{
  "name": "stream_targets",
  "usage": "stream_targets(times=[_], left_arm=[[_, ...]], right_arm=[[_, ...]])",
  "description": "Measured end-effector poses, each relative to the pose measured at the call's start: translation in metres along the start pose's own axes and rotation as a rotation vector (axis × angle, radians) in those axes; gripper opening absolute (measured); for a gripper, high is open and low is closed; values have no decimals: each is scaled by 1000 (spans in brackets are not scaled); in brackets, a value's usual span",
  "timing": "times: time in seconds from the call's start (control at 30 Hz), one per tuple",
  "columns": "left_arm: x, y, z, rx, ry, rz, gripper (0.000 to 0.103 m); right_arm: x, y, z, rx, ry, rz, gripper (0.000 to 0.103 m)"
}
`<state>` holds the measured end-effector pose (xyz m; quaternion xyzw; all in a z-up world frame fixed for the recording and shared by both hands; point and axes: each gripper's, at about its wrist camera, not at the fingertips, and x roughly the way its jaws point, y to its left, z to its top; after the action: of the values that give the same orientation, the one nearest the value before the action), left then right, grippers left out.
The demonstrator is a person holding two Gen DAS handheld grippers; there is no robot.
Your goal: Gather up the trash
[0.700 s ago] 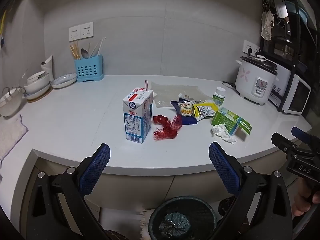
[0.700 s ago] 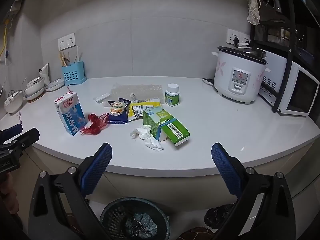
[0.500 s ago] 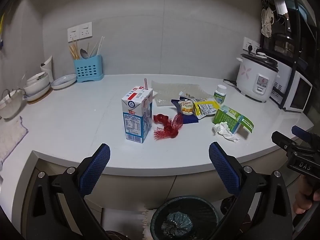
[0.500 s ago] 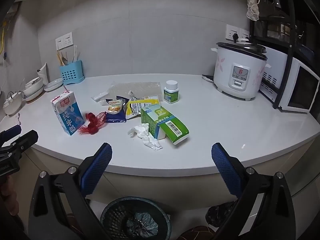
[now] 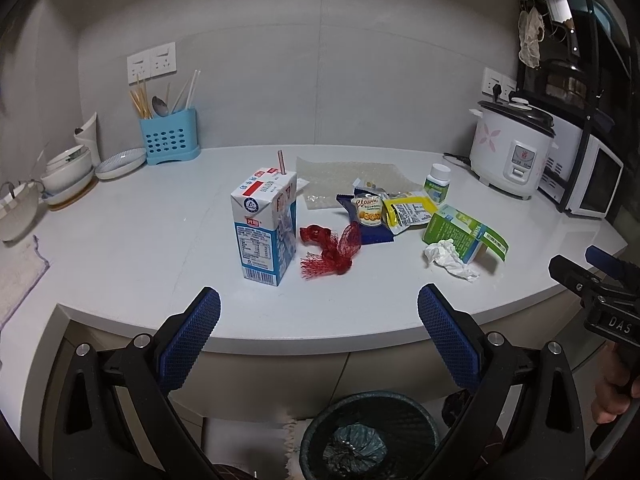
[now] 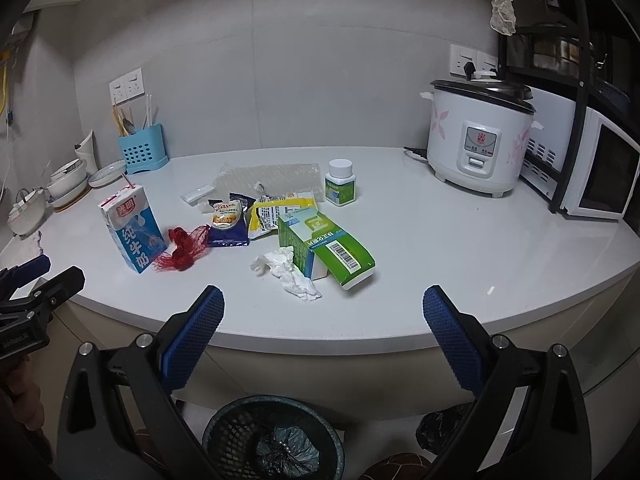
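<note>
Trash lies on the white counter (image 5: 140, 240): a blue milk carton (image 5: 264, 226) with a straw, a red net (image 5: 330, 248), a blue snack wrapper (image 5: 368, 216), a yellow packet (image 5: 408, 212), a green box (image 5: 464, 232), a crumpled tissue (image 5: 450, 258) and bubble wrap (image 5: 344, 178). My left gripper (image 5: 318, 340) is open and empty before the counter edge, facing the carton. My right gripper (image 6: 322, 340) is open and empty, facing the tissue (image 6: 290, 274) and green box (image 6: 332, 248). A dark mesh bin (image 6: 274, 438) stands on the floor below.
A small white bottle (image 6: 341, 188), rice cooker (image 6: 478, 136) and microwave (image 6: 600, 172) stand at the right. A blue utensil holder (image 5: 170, 140), bowls and a plate (image 5: 120, 158) stand at the back left. A cloth (image 5: 16, 276) lies at the left edge.
Both grippers have shifted slightly, so the trash pile sits a little nearer the middle of each view. Nothing on the counter has moved.
</note>
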<state>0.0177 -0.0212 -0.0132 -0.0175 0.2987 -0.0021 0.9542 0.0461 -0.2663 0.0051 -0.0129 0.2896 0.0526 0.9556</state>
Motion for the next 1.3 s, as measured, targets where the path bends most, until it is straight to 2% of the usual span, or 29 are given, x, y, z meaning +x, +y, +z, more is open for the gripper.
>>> stream_targets(times=[1.3], left_arm=[[6, -2, -1, -6, 13, 9, 97]], right_arm=[[5, 4, -1, -26, 10, 27, 95]])
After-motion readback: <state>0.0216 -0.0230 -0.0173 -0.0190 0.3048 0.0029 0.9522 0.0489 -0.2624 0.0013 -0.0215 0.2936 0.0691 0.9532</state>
